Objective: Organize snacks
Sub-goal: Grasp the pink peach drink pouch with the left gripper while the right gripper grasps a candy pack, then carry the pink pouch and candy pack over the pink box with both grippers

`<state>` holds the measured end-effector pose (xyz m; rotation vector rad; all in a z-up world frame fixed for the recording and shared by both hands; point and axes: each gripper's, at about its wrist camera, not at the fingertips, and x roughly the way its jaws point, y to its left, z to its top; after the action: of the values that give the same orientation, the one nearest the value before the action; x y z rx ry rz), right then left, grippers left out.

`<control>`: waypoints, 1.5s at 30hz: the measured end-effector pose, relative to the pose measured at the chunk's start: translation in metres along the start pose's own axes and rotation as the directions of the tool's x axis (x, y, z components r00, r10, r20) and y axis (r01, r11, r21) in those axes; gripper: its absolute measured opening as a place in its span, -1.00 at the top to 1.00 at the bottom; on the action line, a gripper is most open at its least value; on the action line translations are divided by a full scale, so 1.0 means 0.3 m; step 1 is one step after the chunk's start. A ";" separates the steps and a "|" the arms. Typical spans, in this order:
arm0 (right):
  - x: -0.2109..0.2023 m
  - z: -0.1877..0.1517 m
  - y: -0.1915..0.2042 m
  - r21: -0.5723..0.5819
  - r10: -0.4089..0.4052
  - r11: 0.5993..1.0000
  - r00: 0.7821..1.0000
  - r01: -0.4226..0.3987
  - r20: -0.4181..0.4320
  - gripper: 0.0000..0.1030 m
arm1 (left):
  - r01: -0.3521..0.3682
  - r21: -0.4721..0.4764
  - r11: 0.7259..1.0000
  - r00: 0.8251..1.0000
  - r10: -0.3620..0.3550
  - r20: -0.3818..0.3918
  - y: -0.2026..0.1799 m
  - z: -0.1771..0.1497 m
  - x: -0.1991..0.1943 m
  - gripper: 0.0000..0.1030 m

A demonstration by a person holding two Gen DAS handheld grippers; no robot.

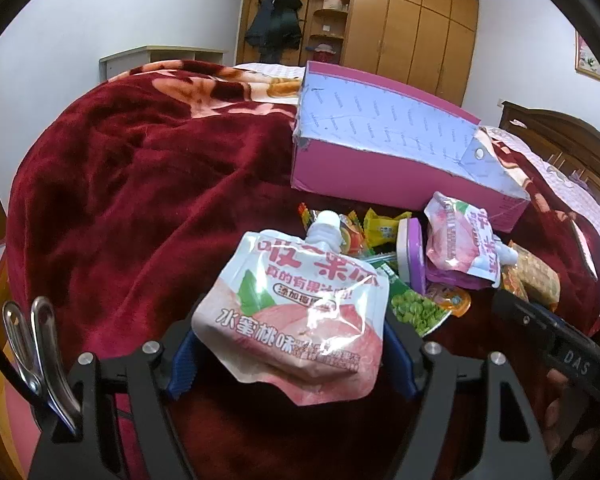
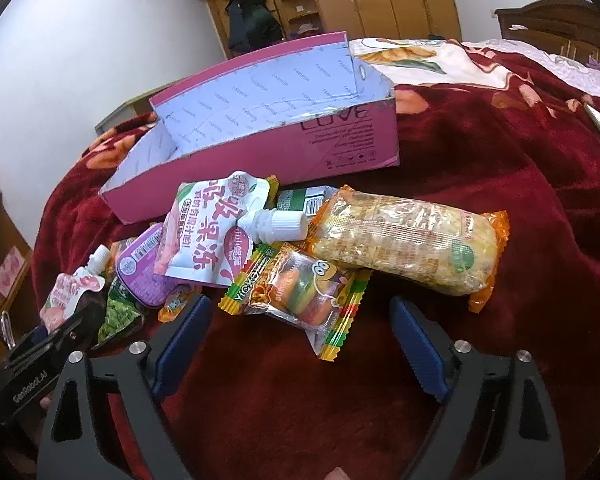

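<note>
The task was at an early stage, as far as I could judge. The left gripper [image 1: 288, 354] held one peach jelly pouch [image 1: 296, 320] by its lower part between the two blue pads, the white cap pointing away, and the pouch hung over the red blanket [image 1: 140, 184], not yet at the pink box [image 1: 400, 168]. The inside of this box, where the right wrist view showed it, had only its pale lining and no snack that I could see; the near wall hid part of the floor. The right gripper [image 2: 300, 344] stood wide and held nothing, just before the pile. In this pile remained a second peach jelly pouch [image 2: 208, 232], a gummy burger packet [image 2: 300, 292], a long pack of puffed rice cakes [image 2: 404, 240], a purple tub [image 2: 144, 268] and a green pea bag [image 2: 118, 312]. So almost all the sorting was left to do.
</note>
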<state>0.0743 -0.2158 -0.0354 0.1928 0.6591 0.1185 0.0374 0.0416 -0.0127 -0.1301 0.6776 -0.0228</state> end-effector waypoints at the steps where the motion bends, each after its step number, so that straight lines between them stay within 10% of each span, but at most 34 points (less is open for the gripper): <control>1: 0.000 0.001 0.000 0.004 -0.001 1.000 1.000 0.001 0.000 -0.74 | 0.005 0.000 1.000 1.000 -0.005 0.003 0.002 -0.002 -0.004 -0.54; 25: -0.028 -0.007 -0.026 0.026 0.003 1.000 1.000 -0.004 0.017 0.07 | 0.046 0.033 0.998 0.997 -0.047 0.057 -0.038 0.023 -0.102 -0.53; 45: -0.173 -0.063 -0.045 -0.027 0.077 0.997 0.997 -0.077 0.010 0.14 | 0.049 0.059 0.997 0.996 -0.053 0.076 -0.064 0.016 -0.128 -0.53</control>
<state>0.0225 -0.2352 -0.0222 0.1931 0.6387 0.2000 0.0109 0.0255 0.0175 -0.0930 0.5956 -0.0859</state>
